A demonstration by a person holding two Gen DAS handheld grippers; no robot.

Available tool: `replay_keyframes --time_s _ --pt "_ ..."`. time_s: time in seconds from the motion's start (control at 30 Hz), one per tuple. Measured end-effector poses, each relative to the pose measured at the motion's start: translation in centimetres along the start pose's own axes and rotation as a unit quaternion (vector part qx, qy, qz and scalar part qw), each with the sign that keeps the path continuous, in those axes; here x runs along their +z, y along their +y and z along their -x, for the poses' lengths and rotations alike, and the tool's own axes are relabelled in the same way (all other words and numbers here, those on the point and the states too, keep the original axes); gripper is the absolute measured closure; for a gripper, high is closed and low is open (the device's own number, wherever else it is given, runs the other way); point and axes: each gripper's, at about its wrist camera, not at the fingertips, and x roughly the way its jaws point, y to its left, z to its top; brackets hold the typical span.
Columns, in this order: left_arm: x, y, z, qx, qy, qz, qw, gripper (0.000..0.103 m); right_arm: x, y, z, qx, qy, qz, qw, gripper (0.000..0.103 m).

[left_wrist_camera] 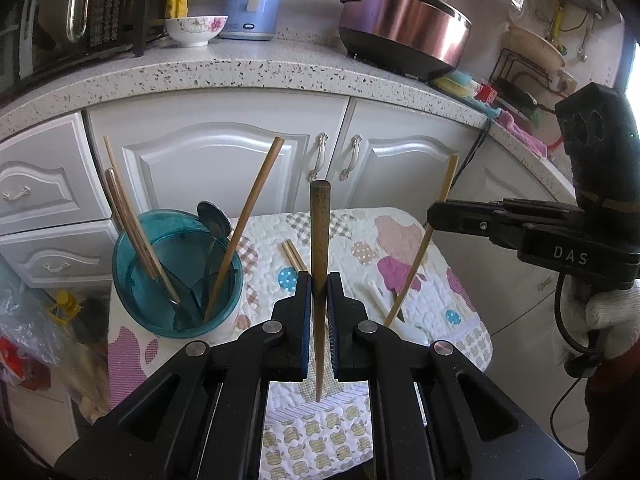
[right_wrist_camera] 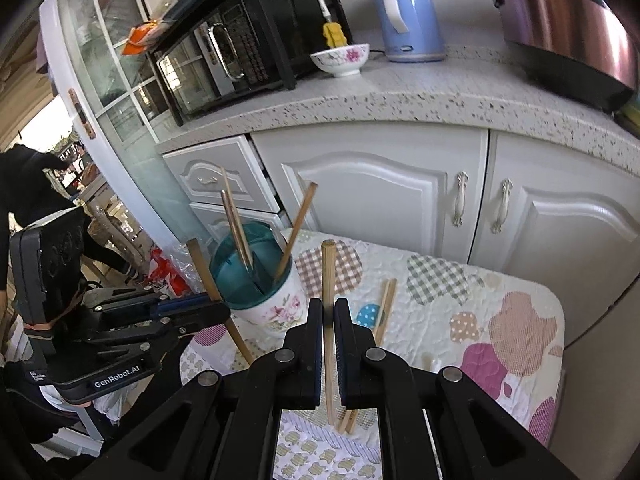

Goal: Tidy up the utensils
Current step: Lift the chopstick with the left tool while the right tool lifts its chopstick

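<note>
The left gripper [left_wrist_camera: 319, 292] is clamped on a dark chopstick [left_wrist_camera: 320, 240], held upright with its thick end up and its tip hanging below the jaws, above the desk [left_wrist_camera: 440, 264]. The right gripper [right_wrist_camera: 329, 316] is clamped on a pale chopstick [right_wrist_camera: 328, 280], also near upright, tip down, clear of the quilted cover.

The holder [left_wrist_camera: 176, 276], a teal-rimmed cup, stands ahead and to the left of the left gripper; from the right gripper it is ahead and left, just beyond the left gripper. It already contains several chopsticks and a spoon [left_wrist_camera: 214, 220], leaning against its rim.

Two more chopsticks [right_wrist_camera: 384, 308] lie flat on the desk just ahead of both grippers, and a white piece lies to the right of the left gripper; what it is cannot be told.

The step in hand looks like carrying: both sticks are lifted, neither is in the holder. Next, each gripper would need to move left over the rim, lower the tip inside among the leaning sticks, then open. Going one at a time would keep the grippers from colliding, as they are near each other.
</note>
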Motion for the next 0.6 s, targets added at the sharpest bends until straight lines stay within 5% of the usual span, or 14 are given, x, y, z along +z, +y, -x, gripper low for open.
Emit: replay_keyframes --time_s 0.6 --pt "4.6 4.2 7.7 -0.020 -0.054 0.033 0.9978 0.097 4.1 3.7 2.2 0.027 -0.044 0.036 0.998 0.098"
